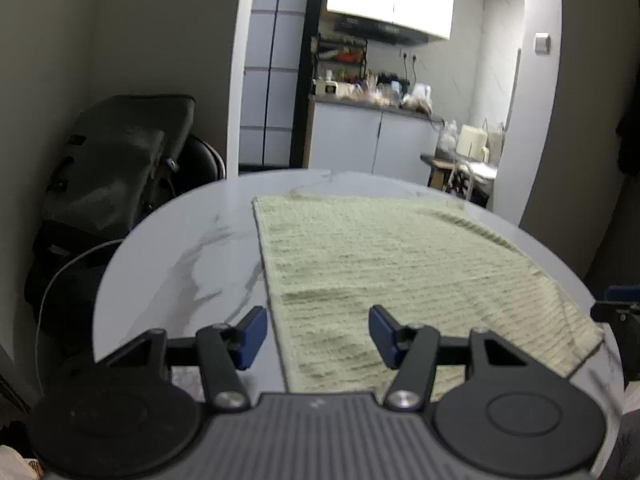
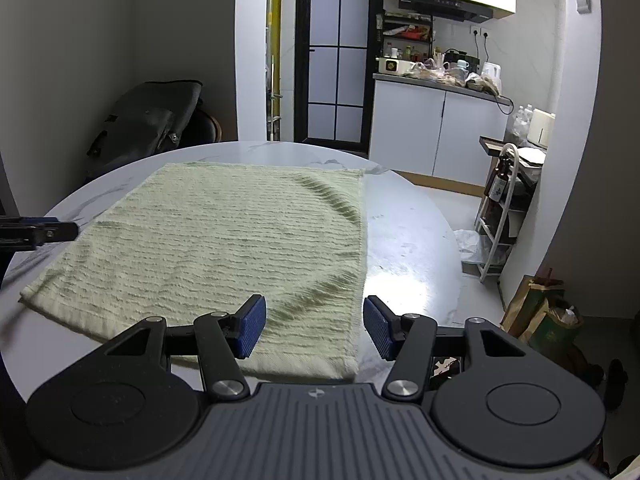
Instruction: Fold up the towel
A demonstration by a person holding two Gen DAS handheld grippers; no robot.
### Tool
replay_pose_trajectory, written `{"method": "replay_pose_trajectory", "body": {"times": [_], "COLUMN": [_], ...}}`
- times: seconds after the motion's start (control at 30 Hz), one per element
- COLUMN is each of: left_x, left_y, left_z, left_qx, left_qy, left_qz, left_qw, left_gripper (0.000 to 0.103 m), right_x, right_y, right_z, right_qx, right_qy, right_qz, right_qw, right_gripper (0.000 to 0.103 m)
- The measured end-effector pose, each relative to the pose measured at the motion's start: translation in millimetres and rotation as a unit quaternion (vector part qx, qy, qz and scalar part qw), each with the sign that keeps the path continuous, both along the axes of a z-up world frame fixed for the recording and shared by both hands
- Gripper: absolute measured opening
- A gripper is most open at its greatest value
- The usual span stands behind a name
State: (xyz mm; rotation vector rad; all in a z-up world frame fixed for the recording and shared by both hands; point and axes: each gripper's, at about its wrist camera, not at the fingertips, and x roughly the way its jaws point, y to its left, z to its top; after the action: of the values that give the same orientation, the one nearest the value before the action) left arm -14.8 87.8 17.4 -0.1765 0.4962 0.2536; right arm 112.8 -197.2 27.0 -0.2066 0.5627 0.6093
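Both sets of jaws stand about half open with nothing between them. The left gripper (image 1: 316, 338) hangs over the near left corner of the towel (image 1: 384, 272), one blue pad over bare table and the other over cloth, so the towel's left edge runs up between the two. The right gripper (image 2: 314, 328) mirrors it at the near right corner: its left pad is over cloth, its right pad over the shiny tabletop, with the towel's right hem passing between them. Neither pad looks to be touching anything yet.

That straddling looks deliberate to me: each hand is lined up to close on a near corner so the near edge can be lifted and carried over to the far edge.

The towel itself, pale green and ribbed, lies spread out flat in a single layer on the round marble-look table (image 2: 404, 240), with a few soft ripples near its right side. No fold has been made, so the job seems to be at its first grab.

Beyond the table a dark bag (image 1: 120, 160) leans against the wall, and a kitchen counter (image 2: 440, 84) sits through the doorway.
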Motion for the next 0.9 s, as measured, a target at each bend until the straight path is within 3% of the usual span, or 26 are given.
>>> {"method": "replay_pose_trajectory", "body": {"times": [0.27,0.4,0.9], "left_x": [-24.9,-26.1,-33.1], "left_y": [-8.7,-18.0,-37.8], "left_z": [0.5,-0.6,-2.2], "left_qx": [-0.005,0.012,0.014], "left_qy": [-0.001,0.009,0.023], "left_qz": [-0.009,-0.014,-0.015], "left_qw": [0.9999,0.9998,0.9995], "left_gripper": [0.061,0.061,0.064], "right_x": [-5.2,-6.5,-5.0], "right_y": [-7.9,-10.9,-28.7], "right_z": [-0.6,-2.5,-12.9], "right_qx": [-0.002,0.001,0.004], "right_qy": [-0.007,-0.006,0.001], "right_qz": [-0.002,-0.002,0.01], "right_qw": [1.0,1.0,1.0], "right_gripper": [0.059,0.059,0.059]}}
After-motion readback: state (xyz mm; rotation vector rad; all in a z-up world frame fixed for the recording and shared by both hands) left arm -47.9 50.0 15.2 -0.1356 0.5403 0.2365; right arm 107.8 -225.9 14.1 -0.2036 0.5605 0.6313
